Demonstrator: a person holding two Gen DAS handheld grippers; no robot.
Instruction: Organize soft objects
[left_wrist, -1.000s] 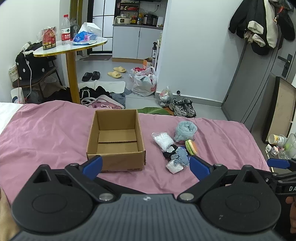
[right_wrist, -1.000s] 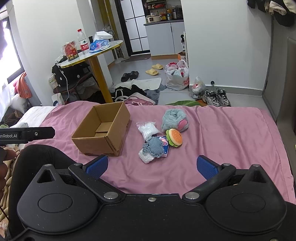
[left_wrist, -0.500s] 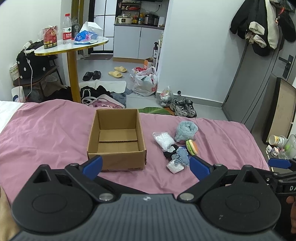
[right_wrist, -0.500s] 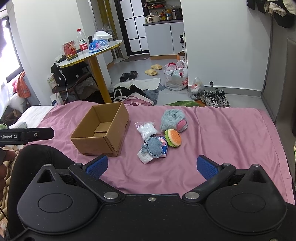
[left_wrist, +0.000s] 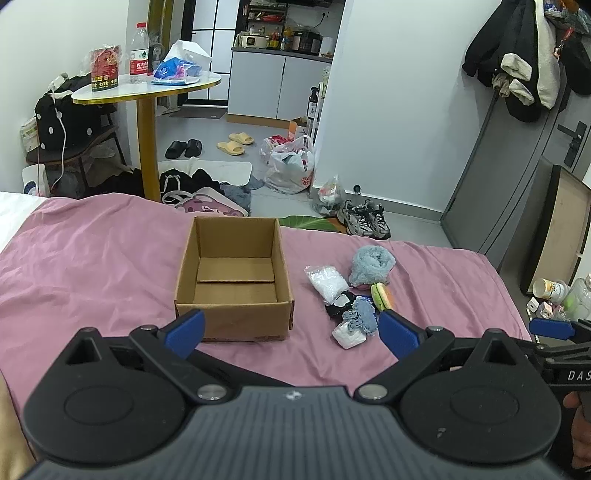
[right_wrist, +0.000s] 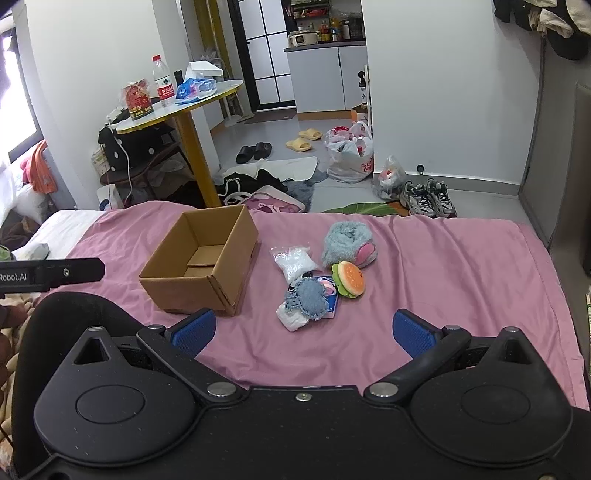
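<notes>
Cardboard open brown box (left_wrist: 232, 280) sits empty on pink bedsheet (right_wrist: 443, 266); soft pile just right. Both grippers, left (left_wrist: 291, 328) and right (right_wrist: 303, 328), spread-fingered, empty. Best take the top crocheted blue piece (right_wrist: 310, 297) first, pinching gently.

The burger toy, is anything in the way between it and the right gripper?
Nothing visible is. The right gripper is open above bare pink sheet, and the burger toy lies ahead of it. The blue knitted piece sits just beside the toy, nearer the cardboard box, not across the path.
</notes>
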